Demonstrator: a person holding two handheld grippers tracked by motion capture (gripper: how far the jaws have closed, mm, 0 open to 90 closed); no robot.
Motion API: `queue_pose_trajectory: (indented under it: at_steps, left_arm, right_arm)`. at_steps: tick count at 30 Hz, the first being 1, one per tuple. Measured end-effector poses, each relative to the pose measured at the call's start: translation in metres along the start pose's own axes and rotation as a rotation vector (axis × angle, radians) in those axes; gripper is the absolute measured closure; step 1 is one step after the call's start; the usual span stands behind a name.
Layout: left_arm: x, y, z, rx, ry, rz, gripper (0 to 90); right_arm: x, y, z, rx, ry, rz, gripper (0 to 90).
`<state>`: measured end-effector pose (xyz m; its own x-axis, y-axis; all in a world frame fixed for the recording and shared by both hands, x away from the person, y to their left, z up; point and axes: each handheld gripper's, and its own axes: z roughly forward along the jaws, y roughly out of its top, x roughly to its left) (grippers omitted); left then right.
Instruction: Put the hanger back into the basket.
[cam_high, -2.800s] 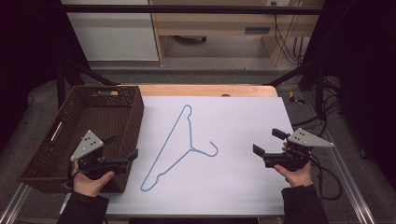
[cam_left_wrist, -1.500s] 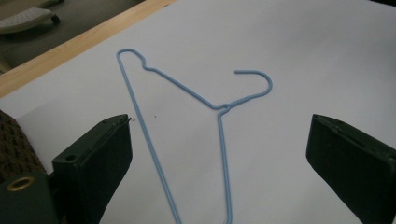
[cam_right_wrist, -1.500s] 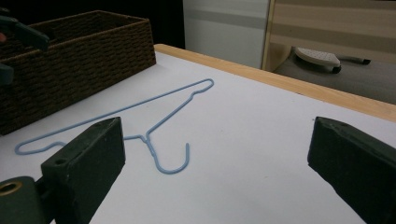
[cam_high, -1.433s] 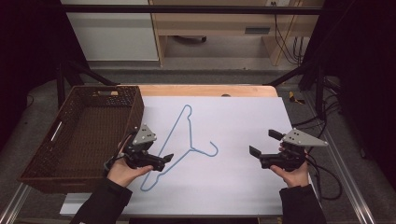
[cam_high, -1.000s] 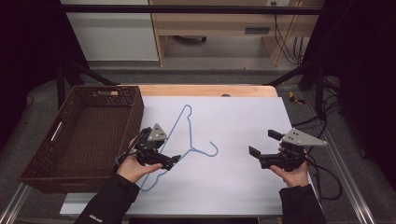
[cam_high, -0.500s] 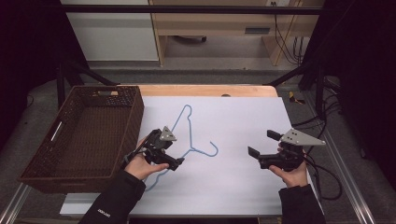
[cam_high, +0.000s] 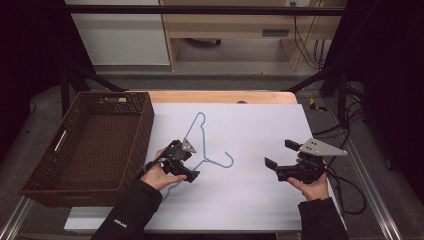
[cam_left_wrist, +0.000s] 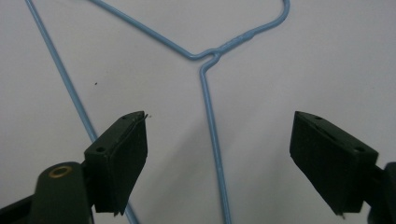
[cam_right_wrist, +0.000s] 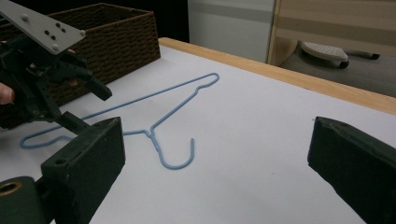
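Since the earliest frame the left tongs have travelled from the front corner of the basket across to the hanger, while the right tongs have barely shifted on their side of the table. Left tongs now sit low over the blue wire hanger, jaws spread wide. In the left gripper view these tongs straddle one straight wire of the hanger, which runs up between the jaws to the twisted neck; neither jaw touches it, and a second wire passes just outside the jaw on that view's left. Whether the jaw tips rest on the table cannot be told.

Right tongs are also wide apart, holding nothing, well clear of the hanger and above bare white table. In the right gripper view the tongs frame the hanger lying flat, its hook curling toward that camera, with the left tongs and their grey plate over its far end.

From the high view, the hanger lies near the table's middle, hook pointing toward the right tongs. A brown woven basket stands at the table's left edge, empty as far as shows. The right gripper view also catches a pale object on a low shelf beyond the table's wooden edge.
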<state>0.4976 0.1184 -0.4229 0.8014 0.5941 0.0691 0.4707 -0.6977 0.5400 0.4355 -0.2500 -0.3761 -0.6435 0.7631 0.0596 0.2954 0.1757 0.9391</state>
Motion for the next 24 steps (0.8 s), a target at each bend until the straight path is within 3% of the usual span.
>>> queue_pose_trajectory:
  at_steps: [9, 24]
  left_arm:
    - [0.006, -0.004, 0.012, 0.037, -0.037, -0.027, 28.9]
    - [0.005, -0.005, 0.021, 0.082, -0.059, -0.012, 46.1]
  right_arm:
    - [0.001, 0.0, 0.001, 0.005, 0.001, 0.004, 4.3]
    - [0.001, 0.0, 0.001, 0.007, 0.003, 0.002, 4.3]
